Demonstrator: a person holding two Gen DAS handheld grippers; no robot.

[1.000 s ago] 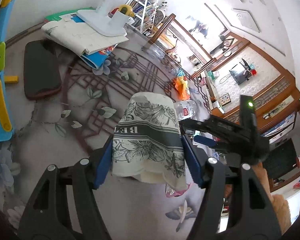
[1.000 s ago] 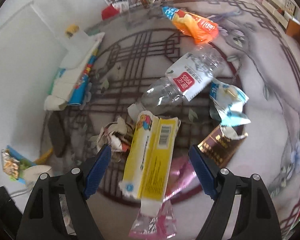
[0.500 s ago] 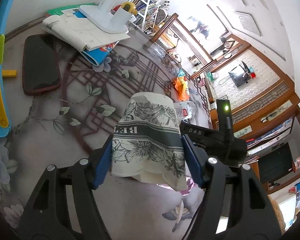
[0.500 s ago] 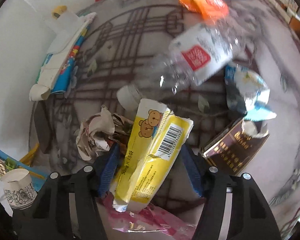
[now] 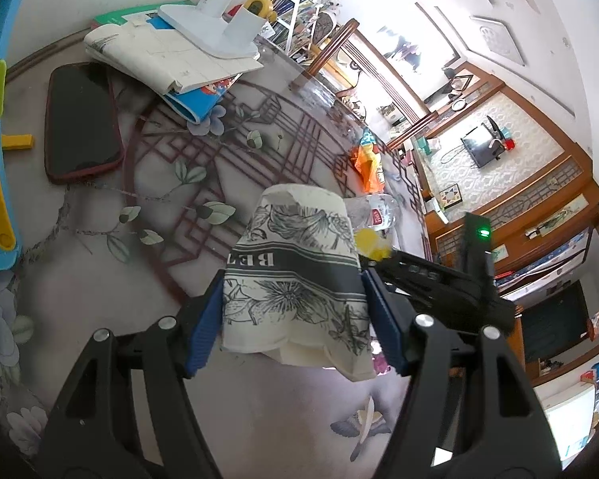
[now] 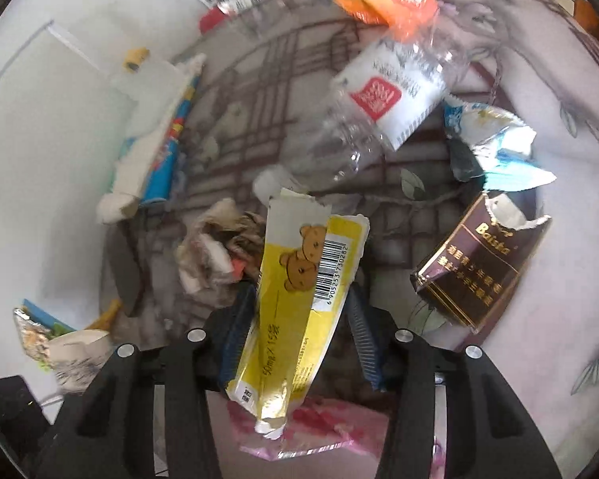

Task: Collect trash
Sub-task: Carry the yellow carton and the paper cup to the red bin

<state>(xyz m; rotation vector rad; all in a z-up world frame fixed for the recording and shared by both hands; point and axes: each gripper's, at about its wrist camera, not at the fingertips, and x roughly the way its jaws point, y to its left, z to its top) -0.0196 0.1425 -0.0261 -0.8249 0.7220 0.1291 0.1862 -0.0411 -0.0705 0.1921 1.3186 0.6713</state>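
Here the right gripper [image 6: 299, 331] fingers, just closing, pinch a torn yellow bear-printed wrapper [image 6: 299, 299]; left gripper [image 5: 295, 315] fingers clamp a floral paper cup [image 5: 295, 279].

Paper cup [image 5: 295, 275]: matt, printed. Yellow wrapper [image 6: 303, 299]: glossy foil-lined plastic. Bottle [image 6: 379, 119]: clear plastic. Dark box [image 6: 479, 263]: glossy card. Tabletop [image 5: 100, 279]: smooth, shiny.

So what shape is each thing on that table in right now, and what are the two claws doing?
Left gripper: shut on the paper cup.
Paper cup: upside down, rim torn.
Right gripper: jaws just closing around the yellow wrapper.
Yellow wrapper: torn open, empty-looking.
Plastic bottle: lying on its side, empty.
Dark cigarette box: top torn open.
Paper wad: crumpled.
Phone: screen dark.
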